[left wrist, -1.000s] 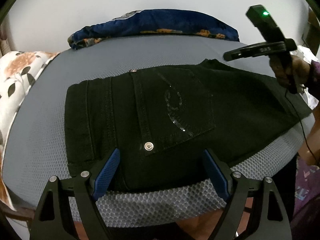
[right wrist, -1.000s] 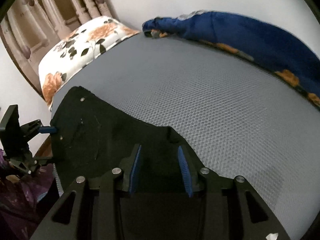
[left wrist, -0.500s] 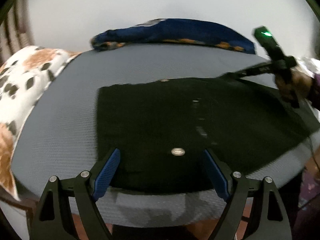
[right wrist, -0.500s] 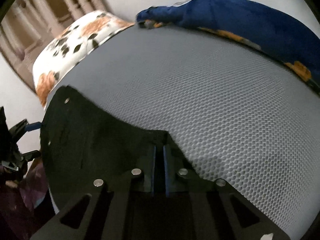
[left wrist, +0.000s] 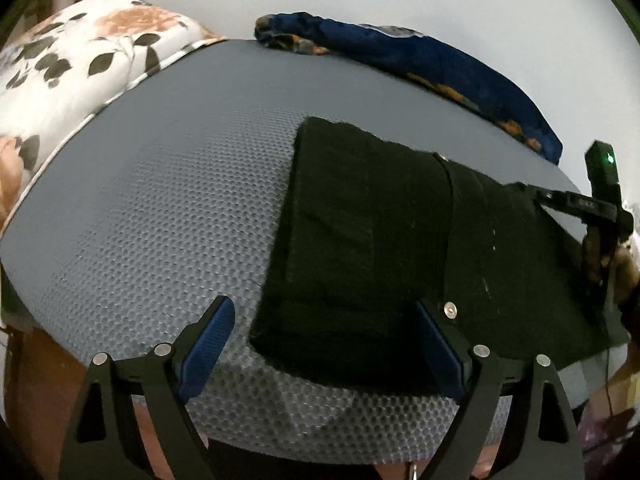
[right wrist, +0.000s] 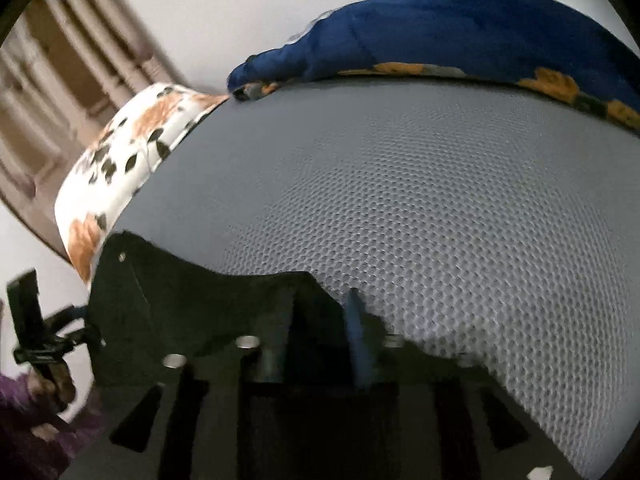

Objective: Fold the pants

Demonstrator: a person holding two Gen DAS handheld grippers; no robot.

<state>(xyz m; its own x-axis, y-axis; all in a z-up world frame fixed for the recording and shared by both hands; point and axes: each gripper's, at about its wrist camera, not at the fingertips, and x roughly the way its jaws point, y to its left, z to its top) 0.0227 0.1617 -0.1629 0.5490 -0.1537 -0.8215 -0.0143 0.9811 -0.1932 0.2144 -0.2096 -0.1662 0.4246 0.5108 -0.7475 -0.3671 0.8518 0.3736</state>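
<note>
The black pants (left wrist: 372, 240) lie flat on the grey mesh bed surface (left wrist: 168, 216), waistband end towards the left. My left gripper (left wrist: 320, 336) is open, its jaws straddling the near waistband corner, right finger on the cloth. In the right wrist view the pants (right wrist: 168, 308) fill the lower left. My right gripper (right wrist: 320, 340) is blurred by motion; its fingers stand a little apart over the far edge of the cloth. It also shows in the left wrist view (left wrist: 560, 200), at the pants' far right edge.
A floral white pillow (left wrist: 72, 64) lies at the left and a dark blue floral blanket (left wrist: 420, 64) along the far edge by the wall. The bed's near edge drops off just below the left gripper. A wooden headboard (right wrist: 60, 80) stands far left.
My left gripper has shifted left, from mid-waistband to the near waistband corner. My right gripper shut on the pants' edge half a second ago; its fingers now stand slightly apart.
</note>
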